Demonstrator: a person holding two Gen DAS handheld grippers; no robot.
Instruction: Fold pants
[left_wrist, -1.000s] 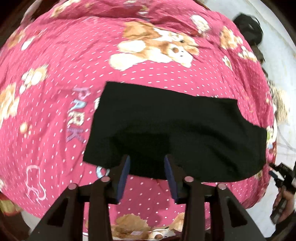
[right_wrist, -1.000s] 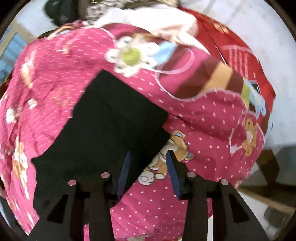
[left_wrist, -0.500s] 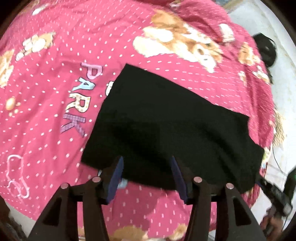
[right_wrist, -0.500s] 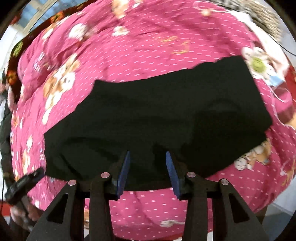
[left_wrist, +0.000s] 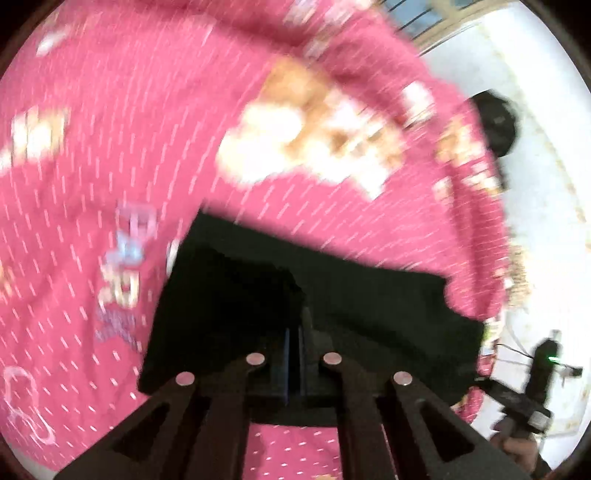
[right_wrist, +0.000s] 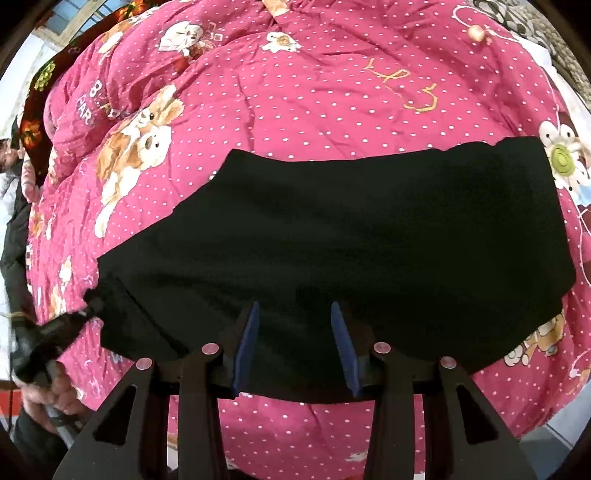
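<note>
Black pants (right_wrist: 369, 229) lie folded flat as a wide dark panel on a pink dotted bedspread (right_wrist: 314, 92). My left gripper (left_wrist: 293, 350) is shut on the pants (left_wrist: 369, 306) at their near edge, and its view is blurred. From the right wrist view that left gripper (right_wrist: 90, 304) pinches the pants' left corner, which is bunched and slightly raised. My right gripper (right_wrist: 295, 339) stands open over the near long edge, with black cloth showing between its blue pads (right_wrist: 247, 339).
The bedspread (left_wrist: 110, 147) carries puppy prints and lettering and drops away at the near edge. A hand (right_wrist: 44, 391) holds the left gripper at the bed's left side. A dark floral blanket (right_wrist: 35, 110) lies far left. A black object (left_wrist: 496, 125) sits beyond the bed on pale floor.
The left gripper opened wider, then closed on the pants' near edge and swung. The right gripper swept from the pants' end round to their long near edge, still open.
</note>
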